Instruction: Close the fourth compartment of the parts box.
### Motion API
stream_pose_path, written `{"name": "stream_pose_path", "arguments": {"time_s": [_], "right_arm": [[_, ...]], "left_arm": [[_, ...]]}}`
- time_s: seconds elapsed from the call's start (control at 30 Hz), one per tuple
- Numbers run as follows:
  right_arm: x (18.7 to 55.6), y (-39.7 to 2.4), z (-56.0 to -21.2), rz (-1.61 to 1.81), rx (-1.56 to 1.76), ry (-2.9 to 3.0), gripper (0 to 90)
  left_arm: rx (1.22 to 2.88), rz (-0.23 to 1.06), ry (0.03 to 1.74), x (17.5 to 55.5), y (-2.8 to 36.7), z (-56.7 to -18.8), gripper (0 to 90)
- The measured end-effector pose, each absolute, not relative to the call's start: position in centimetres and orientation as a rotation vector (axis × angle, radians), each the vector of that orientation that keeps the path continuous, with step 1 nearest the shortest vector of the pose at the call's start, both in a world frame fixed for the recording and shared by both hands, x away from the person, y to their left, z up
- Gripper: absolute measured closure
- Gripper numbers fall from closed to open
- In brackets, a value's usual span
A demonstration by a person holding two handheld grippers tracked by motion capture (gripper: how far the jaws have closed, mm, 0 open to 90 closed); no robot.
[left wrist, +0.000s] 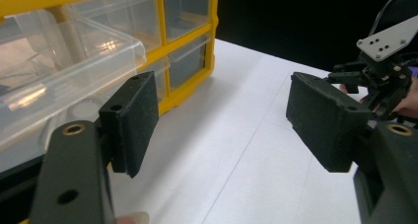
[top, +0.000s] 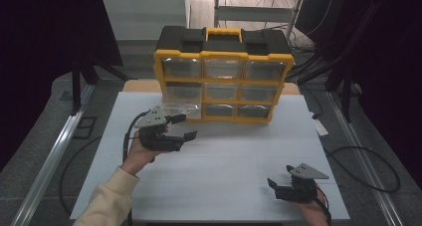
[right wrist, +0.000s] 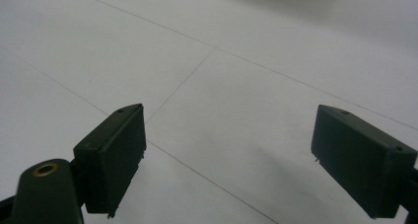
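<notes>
A yellow and black organiser cabinet point(top: 223, 54) with clear drawers stands at the back of the white table point(top: 234, 156). Its bottom left drawer point(top: 180, 110) is pulled out and looks empty in the left gripper view point(left wrist: 59, 66). My left gripper point(top: 183, 127) hovers just in front of that drawer, open, with nothing between its jaws point(left wrist: 226, 120). Near the front right of the table my right gripper point(top: 279, 177) rests low and open, with bare table between its jaws point(right wrist: 241, 150). It also appears far off in the left gripper view point(left wrist: 379, 78).
Metal rails run along the floor on both sides of the table, and cables point(top: 368, 171) lie on the floor at the right. A small white tag point(top: 320, 128) sits at the table's right edge. A dark curtain surrounds the area.
</notes>
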State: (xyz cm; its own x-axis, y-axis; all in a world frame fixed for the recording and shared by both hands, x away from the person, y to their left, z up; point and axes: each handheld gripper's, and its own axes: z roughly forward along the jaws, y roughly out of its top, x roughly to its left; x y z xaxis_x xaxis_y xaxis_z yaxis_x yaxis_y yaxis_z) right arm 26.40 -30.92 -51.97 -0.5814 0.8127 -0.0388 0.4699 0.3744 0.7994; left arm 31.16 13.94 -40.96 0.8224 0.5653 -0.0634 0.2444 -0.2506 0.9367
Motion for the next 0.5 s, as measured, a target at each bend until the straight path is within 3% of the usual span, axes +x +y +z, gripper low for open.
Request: {"name": "stream_pose_path", "arguments": {"time_s": [0.2, 0.5], "right_arm": [[26.4, -30.9, -52.0, 1.076, 1.108, 2.212, 14.0], [26.4, -30.9, -52.0, 1.076, 1.108, 2.211, 14.0]], "left_arm": [[1.851, 0.365, 0.625, 30.9, 14.0, -41.5, 42.0], [1.849, 0.418, 0.659, 30.9, 14.0, -42.4, 70.7]]}}
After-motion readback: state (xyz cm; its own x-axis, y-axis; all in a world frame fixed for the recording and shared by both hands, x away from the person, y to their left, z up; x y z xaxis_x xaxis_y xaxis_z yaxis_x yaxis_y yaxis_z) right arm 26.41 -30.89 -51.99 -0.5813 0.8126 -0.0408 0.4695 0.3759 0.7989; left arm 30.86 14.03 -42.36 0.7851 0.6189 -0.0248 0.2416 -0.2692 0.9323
